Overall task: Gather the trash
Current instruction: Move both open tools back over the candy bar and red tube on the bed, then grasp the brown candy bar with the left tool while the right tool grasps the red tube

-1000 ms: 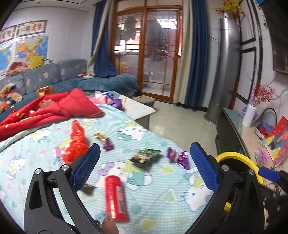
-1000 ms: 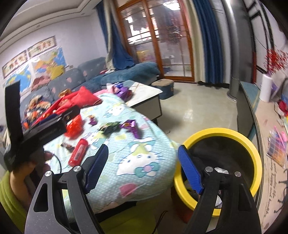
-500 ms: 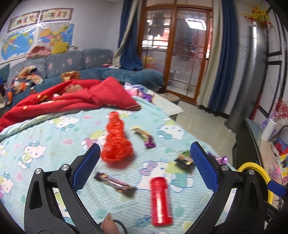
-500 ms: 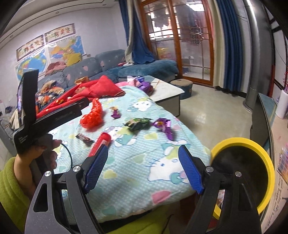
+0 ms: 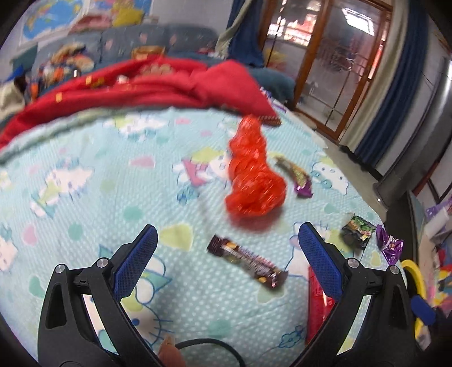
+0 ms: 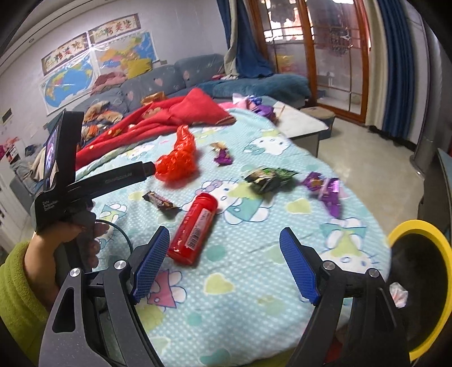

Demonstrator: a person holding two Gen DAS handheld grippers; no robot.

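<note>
Left gripper (image 5: 227,249) jaws wide apart and empty, right gripper (image 6: 224,264) likewise spread, left hand (image 6: 60,240) clutching its handle

A: Far wall, pale. World maps (image 6: 67,82) taped up, calligraphy strips (image 6: 90,43) above them.

B: Below that, a grey-blue sofa (image 6: 175,74) with heart print, clothes heaped on it.

A: Wood-framed glass doors (image 6: 333,56) at the back, daylight behind, a ceiling light (image 5: 351,19) reflected. Blue curtains (image 6: 401,70) either side.

B: Floor: light glossy tile (image 6: 364,158). Low white-topped table (image 6: 302,124) near the doors, round stool (image 6: 320,114) just beside it.

A: Tall silver column (image 5: 415,135) standing at right.
</note>
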